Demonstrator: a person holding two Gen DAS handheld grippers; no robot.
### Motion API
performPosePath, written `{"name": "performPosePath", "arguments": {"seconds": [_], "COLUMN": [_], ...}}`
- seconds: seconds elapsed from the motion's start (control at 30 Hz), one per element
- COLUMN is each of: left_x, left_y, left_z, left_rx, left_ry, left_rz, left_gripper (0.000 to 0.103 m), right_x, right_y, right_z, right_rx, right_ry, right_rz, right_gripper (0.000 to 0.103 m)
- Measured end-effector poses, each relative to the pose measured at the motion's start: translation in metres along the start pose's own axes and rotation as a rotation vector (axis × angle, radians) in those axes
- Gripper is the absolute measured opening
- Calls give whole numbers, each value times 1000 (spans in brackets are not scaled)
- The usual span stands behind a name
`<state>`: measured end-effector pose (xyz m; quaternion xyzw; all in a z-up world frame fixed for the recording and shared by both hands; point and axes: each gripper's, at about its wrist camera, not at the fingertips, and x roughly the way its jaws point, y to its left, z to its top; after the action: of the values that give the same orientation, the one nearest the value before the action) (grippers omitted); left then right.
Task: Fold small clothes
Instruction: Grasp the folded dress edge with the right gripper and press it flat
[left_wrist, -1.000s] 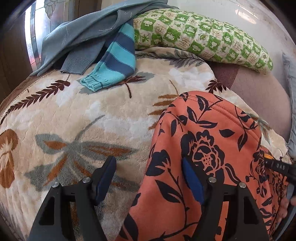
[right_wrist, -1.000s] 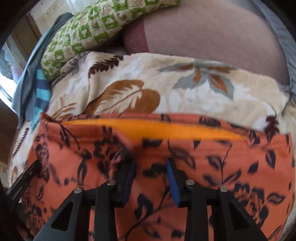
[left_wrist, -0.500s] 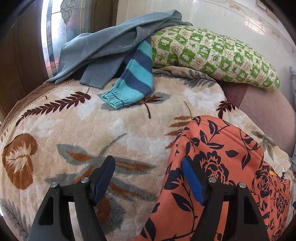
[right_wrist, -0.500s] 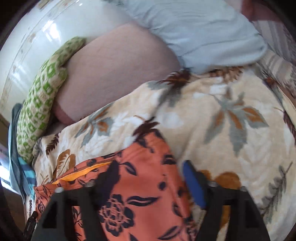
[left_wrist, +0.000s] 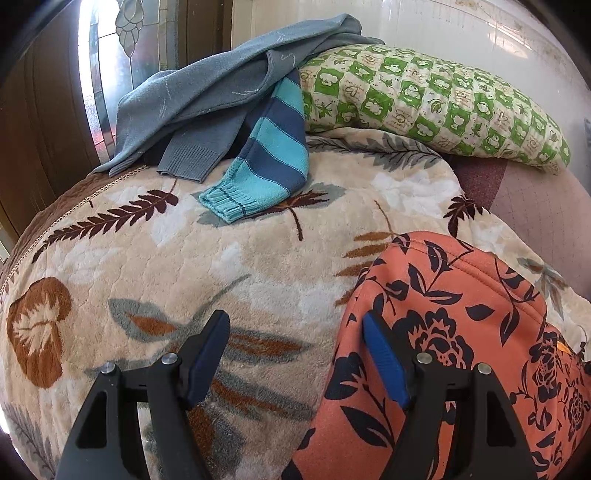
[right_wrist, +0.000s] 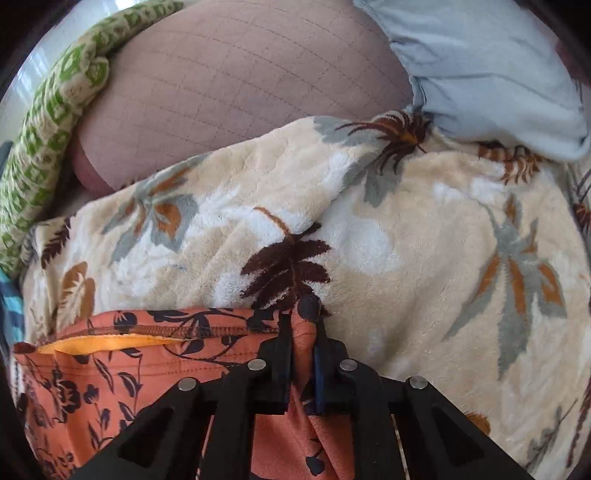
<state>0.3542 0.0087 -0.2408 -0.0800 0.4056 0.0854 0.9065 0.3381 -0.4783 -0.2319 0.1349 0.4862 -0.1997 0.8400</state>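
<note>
An orange garment with a dark floral print (left_wrist: 461, 332) lies on the leaf-patterned blanket (left_wrist: 221, 266), at lower right in the left wrist view. My left gripper (left_wrist: 291, 350) is open and empty, its right finger (left_wrist: 384, 362) over the garment's left edge. In the right wrist view the same garment (right_wrist: 129, 376) lies at lower left, showing its orange lining. My right gripper (right_wrist: 303, 332) is shut on the garment's far right corner, with cloth bunched between the fingers.
A grey sweater (left_wrist: 221, 85) and a blue striped sleeve (left_wrist: 273, 155) lie at the back left. A green checked pillow (left_wrist: 424, 99) lies behind, a mauve cushion (right_wrist: 240, 85) and a pale blue pillow (right_wrist: 491, 66) further right. A window and wooden frame stand at left.
My right gripper swung to the garment's right corner, opened, then shut on it. My left gripper drew back from the garment and stayed open.
</note>
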Motion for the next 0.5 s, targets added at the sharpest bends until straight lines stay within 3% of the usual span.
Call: {"name": "performPosePath", "arguments": {"seconds": [0.1,0.3,0.4,0.5], "left_x": [-1,-1,-3,-7], "left_y": [1,2,10,18], "left_z": [0,0,3,6], "left_rx": [-6,-2,-28,-52], "left_ry": [2,13,23,14], "left_rz": [-12,-23,-42,-30], "left_gripper": [75,75,75,75], "right_x": [-21,8,-17,-58], "right_y": [-32,-71,-84,-83], "right_z": [4,-11,-19,-30], "right_rx": [115,321,438,400], "right_ry": [-96,8,-65,-166], "right_rz": [-47,25,145,123], "right_gripper": [7,10,14,17]}}
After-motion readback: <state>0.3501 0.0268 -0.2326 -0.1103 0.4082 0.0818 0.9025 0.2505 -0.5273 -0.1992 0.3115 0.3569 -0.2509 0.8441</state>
